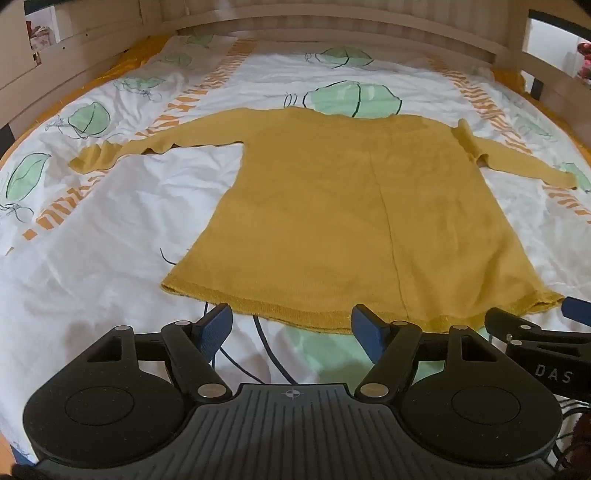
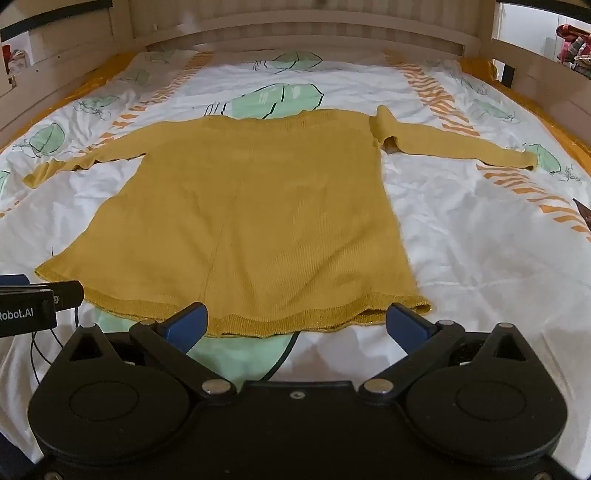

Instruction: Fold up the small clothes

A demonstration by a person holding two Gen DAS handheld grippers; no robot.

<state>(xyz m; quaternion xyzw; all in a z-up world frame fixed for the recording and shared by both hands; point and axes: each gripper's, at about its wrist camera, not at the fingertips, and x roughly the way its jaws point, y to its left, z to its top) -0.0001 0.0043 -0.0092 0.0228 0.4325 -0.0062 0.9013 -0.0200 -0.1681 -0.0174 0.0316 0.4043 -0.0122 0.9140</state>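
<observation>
right claw (image 1: 576,314) cut off at frame edge.

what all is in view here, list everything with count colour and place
mustard-yellow knitted long-sleeved sweater: one, mustard yellow, spread flat in the middle of the bed, sleeves out to both sides, hem nearest the cameras
white bed sheet with green leaf prints and orange striped bands: one, white with green and orange, covers the bed under the sweater
pale wooden bed frame: one, light wood, slatted board at the far end and rails along both sides
thin dark cable: one, black, on the sheet at the near left in the right wrist view
left hand-held gripper: one, black with blue pads, open, at the hem
right hand-held gripper: one, black with blue pads, open wide, at the hem
</observation>
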